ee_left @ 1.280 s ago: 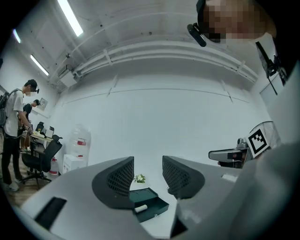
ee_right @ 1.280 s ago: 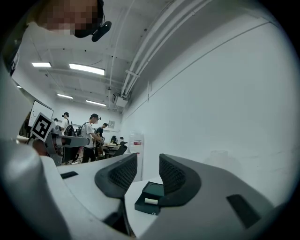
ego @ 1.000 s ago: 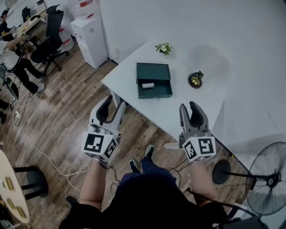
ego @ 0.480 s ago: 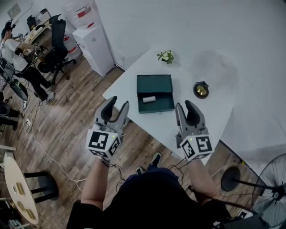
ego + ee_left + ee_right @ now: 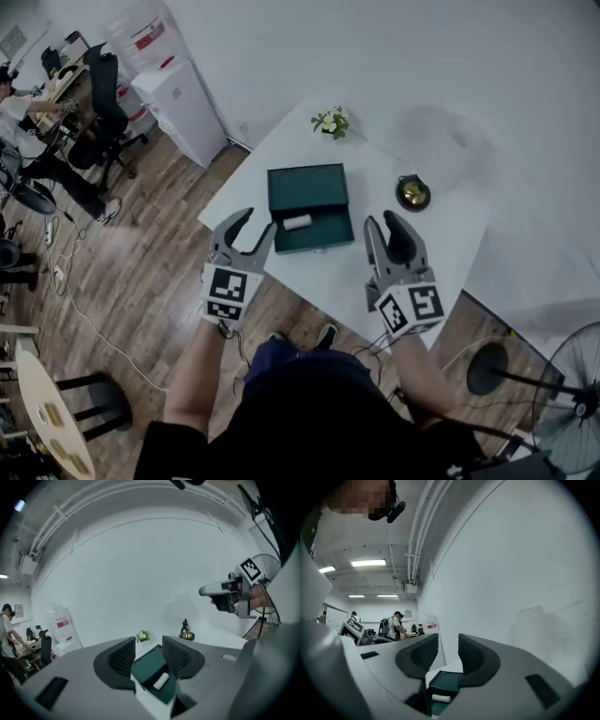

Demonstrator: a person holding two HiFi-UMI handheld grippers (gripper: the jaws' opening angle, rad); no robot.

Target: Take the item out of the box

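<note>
Task not begun: the roll (image 5: 297, 222) lies in the open box (image 5: 307, 186) on the table (image 5: 427, 234). Left gripper (image 5: 256, 224), jaws apart and empty; right gripper (image 5: 382, 227), jaws closing on nothing. Both hang short of the box.

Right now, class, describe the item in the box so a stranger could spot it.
Find the white table; a dark green box lies open on it. Inside is a small white roll, the only thing in it; the bell and plant stand outside.

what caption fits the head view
Left gripper open, right gripper with empty jaws closing, both short of the open green box holding a white roll
</note>
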